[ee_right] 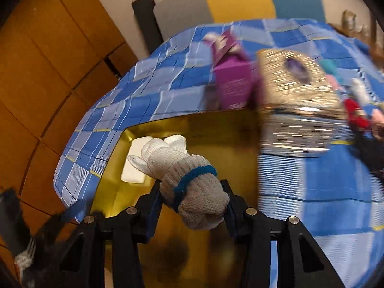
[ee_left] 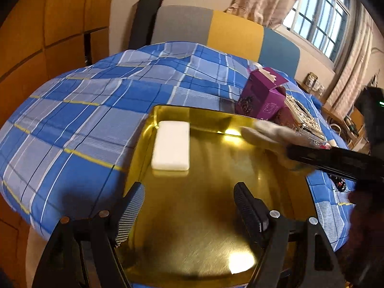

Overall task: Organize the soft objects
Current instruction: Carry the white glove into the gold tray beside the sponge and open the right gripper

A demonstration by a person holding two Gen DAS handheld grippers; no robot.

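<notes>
Glove (ee_right: 189, 182), bundled white with a blue band, points toward the frame's upper left over the gold tray (ee_right: 216, 129), clamped at its cuff by the right gripper (ee_right: 192, 192). Left gripper (ee_left: 189, 204) gapes wide, holding nothing.

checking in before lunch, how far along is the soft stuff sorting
Done: a white sponge already lies in the gold tray. In hand: the right claw is shut on a glove above the tray; the left claw hangs open. Left: blurred colourful items remain on the cloth beyond the boxes.
</notes>
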